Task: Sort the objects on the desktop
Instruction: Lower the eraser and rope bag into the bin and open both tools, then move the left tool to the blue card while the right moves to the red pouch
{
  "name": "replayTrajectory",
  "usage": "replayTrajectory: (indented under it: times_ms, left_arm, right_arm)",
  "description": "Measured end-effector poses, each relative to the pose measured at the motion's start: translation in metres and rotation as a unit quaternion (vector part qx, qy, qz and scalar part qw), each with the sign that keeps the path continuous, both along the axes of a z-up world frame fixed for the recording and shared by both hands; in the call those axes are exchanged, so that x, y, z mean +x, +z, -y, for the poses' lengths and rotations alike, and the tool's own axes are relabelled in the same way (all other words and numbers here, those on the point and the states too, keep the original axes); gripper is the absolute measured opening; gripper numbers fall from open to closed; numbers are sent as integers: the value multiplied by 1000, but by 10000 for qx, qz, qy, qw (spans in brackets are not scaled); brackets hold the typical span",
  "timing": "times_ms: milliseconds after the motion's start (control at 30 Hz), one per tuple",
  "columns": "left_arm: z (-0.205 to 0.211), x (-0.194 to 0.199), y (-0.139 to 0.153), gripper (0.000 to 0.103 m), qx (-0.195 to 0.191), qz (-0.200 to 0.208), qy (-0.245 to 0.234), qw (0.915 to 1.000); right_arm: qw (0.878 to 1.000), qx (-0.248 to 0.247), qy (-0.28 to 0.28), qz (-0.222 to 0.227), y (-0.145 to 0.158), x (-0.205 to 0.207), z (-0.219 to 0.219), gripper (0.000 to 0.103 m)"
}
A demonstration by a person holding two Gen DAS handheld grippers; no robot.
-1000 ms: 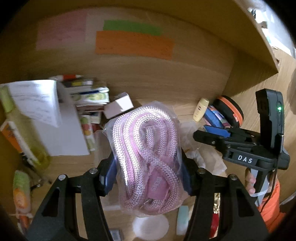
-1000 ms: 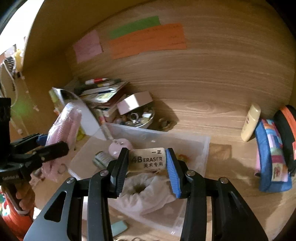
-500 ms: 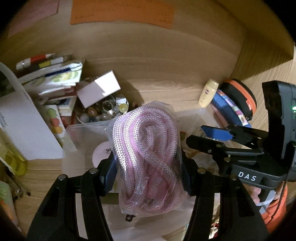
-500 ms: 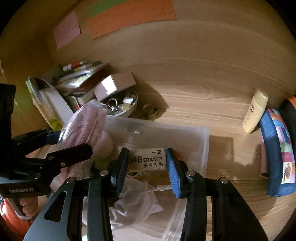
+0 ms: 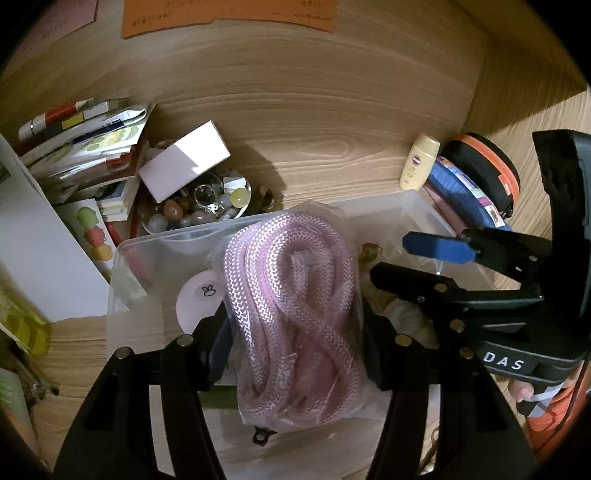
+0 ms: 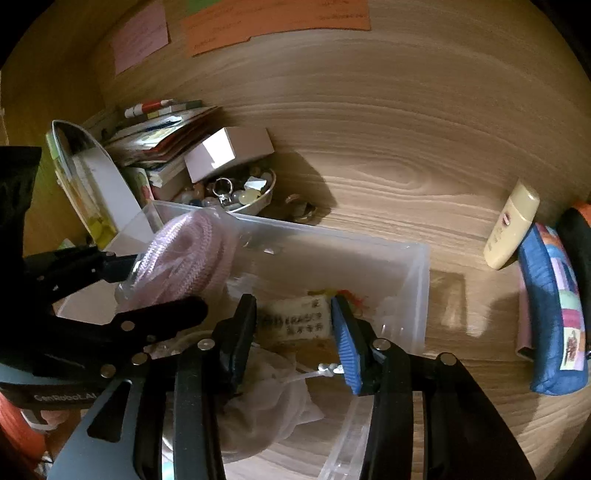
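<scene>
My left gripper (image 5: 295,332) is shut on a clear bag of pink braided rope (image 5: 291,314) and holds it over the clear plastic bin (image 5: 122,266). The bag also shows in the right wrist view (image 6: 184,258), left of my right gripper (image 6: 293,325). My right gripper is shut on a white 4B eraser (image 6: 295,321), low inside the same bin (image 6: 417,280). It shows from the side in the left wrist view (image 5: 413,262). A round pink item (image 5: 195,299) and a white cloth pouch (image 6: 273,398) lie in the bin.
Behind the bin stand a bowl of beads (image 5: 199,206), a white box (image 5: 184,158) and a stack of books (image 5: 85,147). At the right are a cream bottle (image 6: 511,225), a blue pencil case (image 6: 554,314) and an orange-rimmed case (image 5: 487,166). Sticky notes (image 6: 273,18) hang on the wall.
Both grippers moved forward and down over the bin. The eraser has sunk inside the bin's walls; the rope bag now hangs above the bin's middle.
</scene>
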State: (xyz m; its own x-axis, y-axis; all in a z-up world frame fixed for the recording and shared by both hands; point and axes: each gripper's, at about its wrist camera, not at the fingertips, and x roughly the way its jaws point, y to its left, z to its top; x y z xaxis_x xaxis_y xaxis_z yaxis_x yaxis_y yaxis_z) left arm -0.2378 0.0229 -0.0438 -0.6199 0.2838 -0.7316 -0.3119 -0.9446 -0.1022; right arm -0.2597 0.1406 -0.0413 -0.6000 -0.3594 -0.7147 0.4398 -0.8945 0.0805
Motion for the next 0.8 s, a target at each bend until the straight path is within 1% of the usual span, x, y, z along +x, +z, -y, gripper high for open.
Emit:
replayTrajectory:
  times_ms: [67,267,400,467,533,600,633,667,733,800]
  left_arm:
    - [1,2,1,59,-11,-16,-6,10000]
    - [3,9,10,60,84,-134,-40,9999]
    - [6,19,23,71,263,-97,-198,9994]
    - [9,29,32,72,183,-224,-165,9994]
    - [13,41,41,78,66,-403,-73,9991]
    - [17,51,51,84,-43,-562,27,9984]
    - [19,57,54,87,-80,-634,70,9979]
    - [22,63,59,88,-114,-717,128,9973]
    - [28,74,66,91,-172,-847,247,9960]
    - [33,86,72,91,-261,-965,362,9943]
  right_arm:
    - [10000,-5,22,-12,1,1,-1,51]
    - [9999,-25,101,-90,10,6,-3,56]
    - [9996,-74,148,-211,24,13,-7,62]
    - [9994,-103,167,-295,32,18,-10,67]
    - [9989,-188,126,-415,42,25,-15,73]
    - [9983,-246,117,-516,51,33,-18,76]
    - [9981,-234,100,-554,54,37,-18,79]
    - [9979,-217,85,-603,57,41,-19,83]
    - [9972,-177,1,-725,62,53,-20,84]
    - [9971,-193,1,-733,64,63,-21,84]
